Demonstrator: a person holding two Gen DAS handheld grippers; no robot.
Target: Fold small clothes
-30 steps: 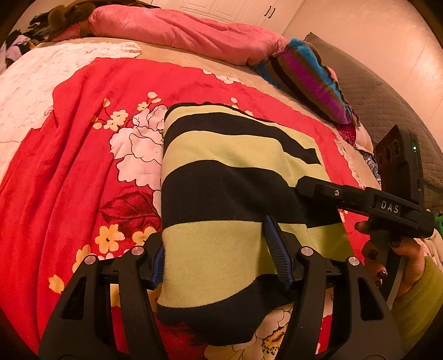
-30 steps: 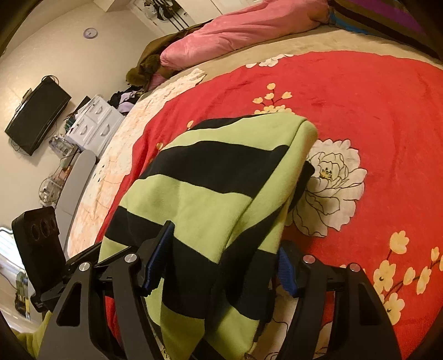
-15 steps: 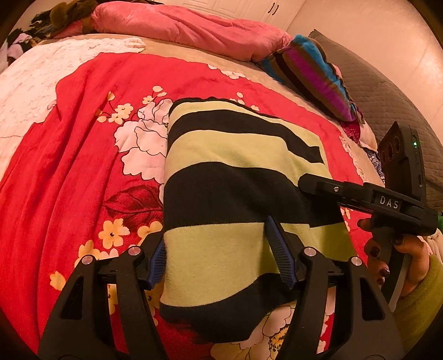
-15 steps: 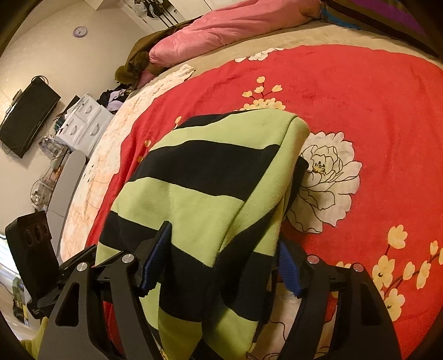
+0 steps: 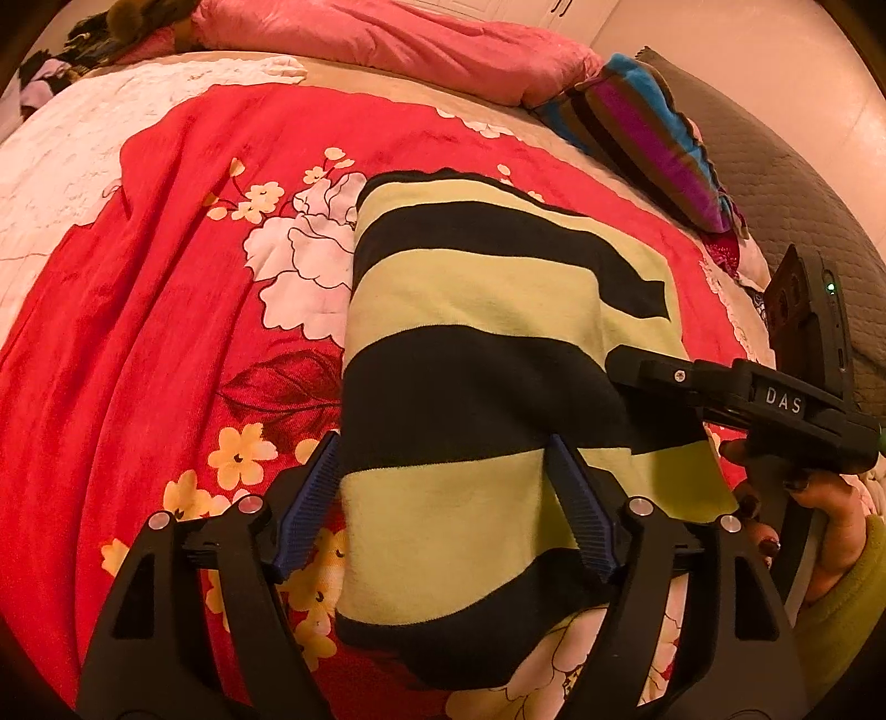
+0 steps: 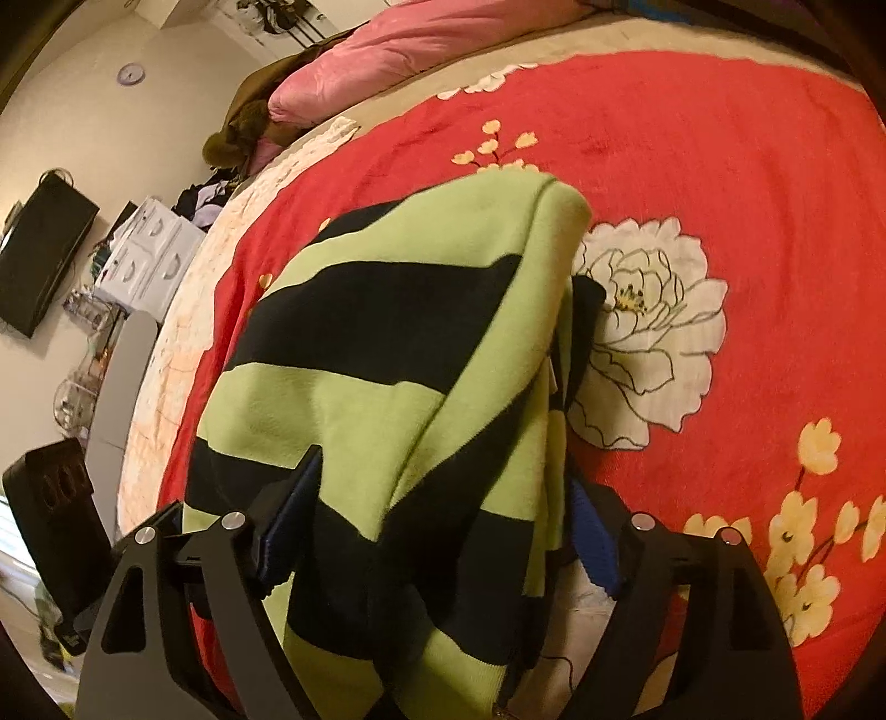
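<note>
On bed, red floral blanket [image 5: 166,288], pink pillow [image 5: 387,44]

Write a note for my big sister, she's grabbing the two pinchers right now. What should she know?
Left gripper: jaws have just been opening, sweater between them, pads not pressing.
Right gripper: same, just opening over the sweater's near end.
The striped sweater lies folded into a long strip on the red blanket.
Done: sides folded in.
Left: probably one more fold end to end, then set it aside.
</note>
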